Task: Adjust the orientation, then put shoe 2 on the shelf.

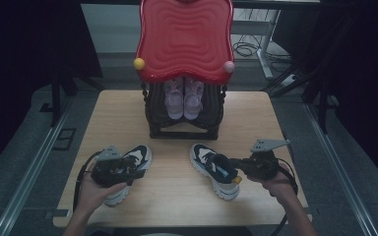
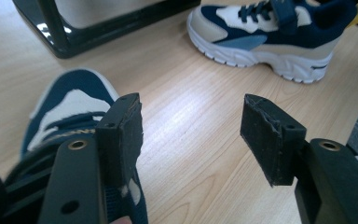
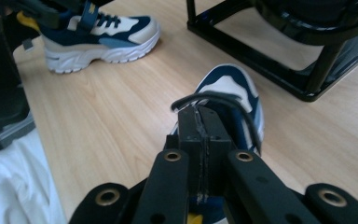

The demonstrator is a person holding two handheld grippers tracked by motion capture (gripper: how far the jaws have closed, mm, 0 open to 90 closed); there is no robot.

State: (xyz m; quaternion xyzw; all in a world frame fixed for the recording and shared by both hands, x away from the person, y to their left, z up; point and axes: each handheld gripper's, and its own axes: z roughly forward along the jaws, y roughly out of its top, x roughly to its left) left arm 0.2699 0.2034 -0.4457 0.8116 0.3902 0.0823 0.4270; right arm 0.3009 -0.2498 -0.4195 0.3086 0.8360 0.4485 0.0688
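Two navy-and-white sneakers lie on the wooden table (image 1: 177, 196). The left shoe (image 1: 133, 160) (image 2: 70, 109) (image 3: 100, 35) points away from me. My left gripper (image 1: 135, 172) (image 2: 191, 116) sits low over it, open, one jaw against the shoe's tongue and bare table between the pads. The right shoe (image 1: 211, 167) (image 2: 265, 35) (image 3: 233, 91) lies angled, toe toward the rack. At its heel end my right gripper (image 1: 232, 161) (image 3: 204, 114) is shut, the pads pinched on a thin part there. A black loop (image 3: 214, 98) arcs over the tips.
A black shoe rack (image 1: 184, 130) (image 2: 74, 39) (image 3: 307, 70) with a red wavy top (image 1: 184, 39) stands at the table's far middle, a lilac pair of shoes (image 1: 183, 98) inside. White cloth (image 3: 14, 186) lies near the table's front edge.
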